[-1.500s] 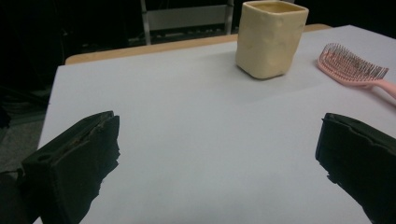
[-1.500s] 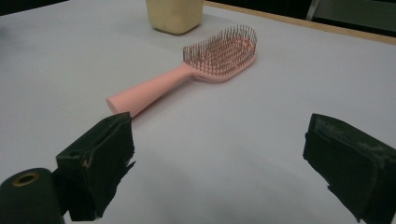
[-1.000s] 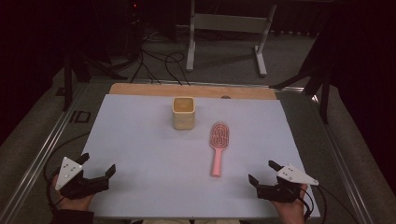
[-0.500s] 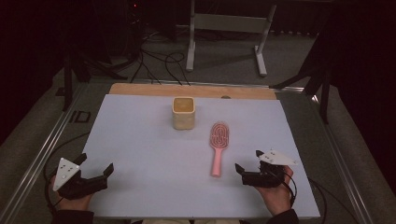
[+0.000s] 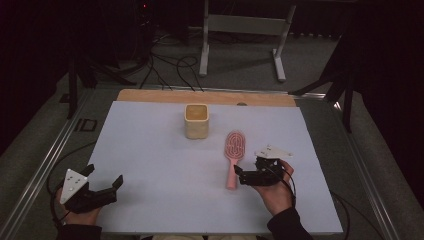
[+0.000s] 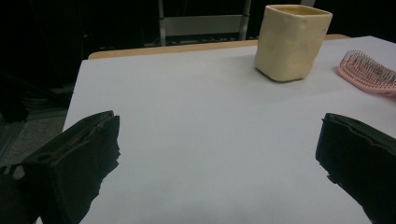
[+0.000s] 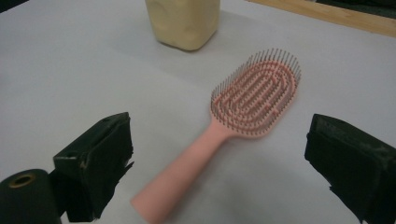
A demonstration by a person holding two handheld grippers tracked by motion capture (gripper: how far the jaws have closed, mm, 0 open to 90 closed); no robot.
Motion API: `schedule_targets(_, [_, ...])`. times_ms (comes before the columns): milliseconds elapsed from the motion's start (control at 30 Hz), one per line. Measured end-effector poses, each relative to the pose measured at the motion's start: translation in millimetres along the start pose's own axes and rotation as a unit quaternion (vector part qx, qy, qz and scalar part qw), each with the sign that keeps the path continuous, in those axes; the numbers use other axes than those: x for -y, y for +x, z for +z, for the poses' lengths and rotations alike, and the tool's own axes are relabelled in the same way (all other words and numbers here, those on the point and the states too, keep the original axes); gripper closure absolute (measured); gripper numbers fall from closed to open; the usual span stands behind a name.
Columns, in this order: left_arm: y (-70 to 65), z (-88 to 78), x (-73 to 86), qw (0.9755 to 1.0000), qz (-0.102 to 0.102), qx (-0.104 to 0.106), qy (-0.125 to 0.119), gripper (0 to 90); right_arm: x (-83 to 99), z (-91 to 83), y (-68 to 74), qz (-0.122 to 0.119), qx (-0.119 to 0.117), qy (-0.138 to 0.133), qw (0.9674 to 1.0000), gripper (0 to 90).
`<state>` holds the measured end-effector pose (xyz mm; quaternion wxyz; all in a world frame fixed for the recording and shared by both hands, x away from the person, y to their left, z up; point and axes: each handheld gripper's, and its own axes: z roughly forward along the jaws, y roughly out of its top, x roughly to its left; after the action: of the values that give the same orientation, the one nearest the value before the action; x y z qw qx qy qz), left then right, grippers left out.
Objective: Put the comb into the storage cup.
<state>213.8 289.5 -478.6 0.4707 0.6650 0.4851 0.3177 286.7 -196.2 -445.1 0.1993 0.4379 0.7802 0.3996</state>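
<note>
Right gripper view | hairbrush handle end cut off | cup top cropped

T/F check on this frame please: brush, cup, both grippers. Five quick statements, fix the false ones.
1. The pink hairbrush lies bristles up. True.
2. The right gripper is shut on the handle. False: its jaws are open, with the handle between them in the right gripper view.
3. The yellow cup stands upright. True.
4. The left gripper touches the cup. False: it is at the near left of the white mat, far from the cup.
5. The brush is inside the cup. False: it lies on the mat beside it.
</note>
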Motion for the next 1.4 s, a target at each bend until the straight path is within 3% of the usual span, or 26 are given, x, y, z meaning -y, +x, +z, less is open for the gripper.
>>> schedule_targets(333, [-0.2,1.3,0.7,1.0000,0.002,-0.002,0.002,0.0,-14.2,31.6,13.3,0.002,0.011,0.033,0.9994,7.6])
schedule_targets(733, [-1.4,3.6,1.2,1.0000,0.007,-0.001,0.006,0.0,-11.1,63.6,15.8,0.004,0.041,0.085,0.9956,7.9])
schedule_targets(767, [-1.4,3.5,1.2,1.0000,0.007,-0.001,0.006,0.0,-9.6,69.0,14.9,0.008,0.051,0.096,0.9940,8.0])
schedule_targets(1100, [-1.8,4.1,1.2,0.9999,0.008,-0.001,0.006,0.0,-2.4,88.3,7.6,0.042,0.062,0.133,0.9883,11.6])
schedule_targets(1267, [-2.0,4.4,1.3,0.9999,0.010,-0.001,0.008,0.0,2.5,94.2,7.9,0.048,0.093,0.163,0.9812,21.5])
schedule_targets(1400, [-2.2,4.5,1.3,0.9999,0.011,0.000,0.009,0.0,3.9,92.0,4.6,0.048,0.093,0.174,0.9792,28.7])
